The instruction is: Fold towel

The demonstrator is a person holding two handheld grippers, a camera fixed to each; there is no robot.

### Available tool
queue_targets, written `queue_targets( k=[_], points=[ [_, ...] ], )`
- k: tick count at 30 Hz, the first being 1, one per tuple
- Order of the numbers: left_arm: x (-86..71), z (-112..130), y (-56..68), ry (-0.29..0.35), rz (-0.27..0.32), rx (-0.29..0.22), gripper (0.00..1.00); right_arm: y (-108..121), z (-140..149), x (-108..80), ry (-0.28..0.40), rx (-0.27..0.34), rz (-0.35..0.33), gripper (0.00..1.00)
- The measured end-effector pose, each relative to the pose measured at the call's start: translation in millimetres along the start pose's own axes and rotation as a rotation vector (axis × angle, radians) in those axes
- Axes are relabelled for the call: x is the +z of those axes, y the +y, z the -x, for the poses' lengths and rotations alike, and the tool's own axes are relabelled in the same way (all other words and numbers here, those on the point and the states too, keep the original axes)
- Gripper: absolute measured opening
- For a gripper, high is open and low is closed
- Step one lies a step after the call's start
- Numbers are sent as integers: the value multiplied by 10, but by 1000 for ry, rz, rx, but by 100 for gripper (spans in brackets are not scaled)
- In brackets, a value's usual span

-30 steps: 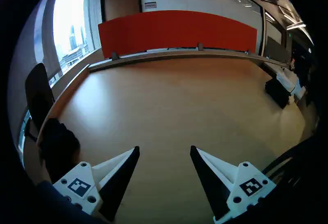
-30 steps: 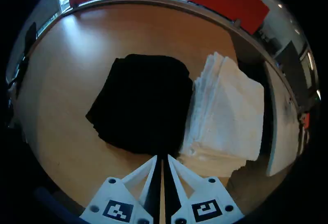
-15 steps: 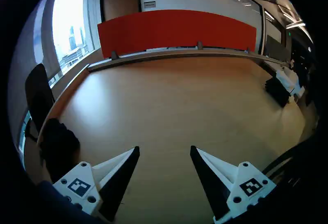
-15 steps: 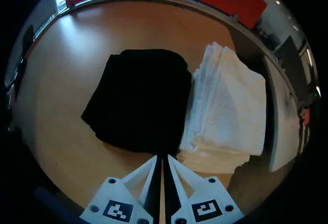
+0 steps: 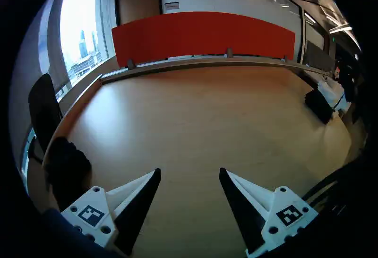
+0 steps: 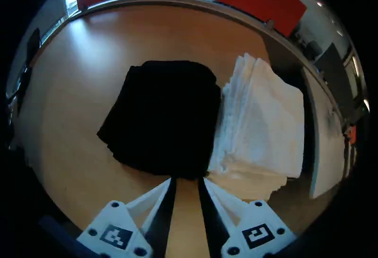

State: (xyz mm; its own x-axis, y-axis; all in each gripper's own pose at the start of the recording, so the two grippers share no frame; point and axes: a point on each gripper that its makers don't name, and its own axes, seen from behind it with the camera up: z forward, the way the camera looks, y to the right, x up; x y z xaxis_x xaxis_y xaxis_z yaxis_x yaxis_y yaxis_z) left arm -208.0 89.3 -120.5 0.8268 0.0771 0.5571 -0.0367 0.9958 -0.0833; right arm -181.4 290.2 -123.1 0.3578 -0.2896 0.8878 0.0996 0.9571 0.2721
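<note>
- Right gripper (image 6: 185, 184) is seen with its fingers slightly parted and nothing held between them, the tips just short of the near edge of the black towel stack (image 6: 163, 116).
- A white towel stack (image 6: 262, 125) is set against the black towel stack's right side, both on the wooden table (image 6: 71, 92).
- Left gripper (image 5: 189, 172) is held spread wide and empty, well apart from the black towel stack.

Left low across table (image 5: 198, 116); right above towels (image 6: 264, 121).
</note>
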Motion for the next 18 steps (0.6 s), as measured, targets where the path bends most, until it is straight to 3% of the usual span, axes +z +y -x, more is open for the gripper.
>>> queue_targets(
  k=[6, 18],
  points=[
    [-6, -6, -3, 4, 0, -1, 91, -88, -46, -44, 29, 18, -12, 90],
    [-26, -16, -44, 16, 0, -12, 91, -222, -118, -89, 60, 65, -14, 92]
  ],
)
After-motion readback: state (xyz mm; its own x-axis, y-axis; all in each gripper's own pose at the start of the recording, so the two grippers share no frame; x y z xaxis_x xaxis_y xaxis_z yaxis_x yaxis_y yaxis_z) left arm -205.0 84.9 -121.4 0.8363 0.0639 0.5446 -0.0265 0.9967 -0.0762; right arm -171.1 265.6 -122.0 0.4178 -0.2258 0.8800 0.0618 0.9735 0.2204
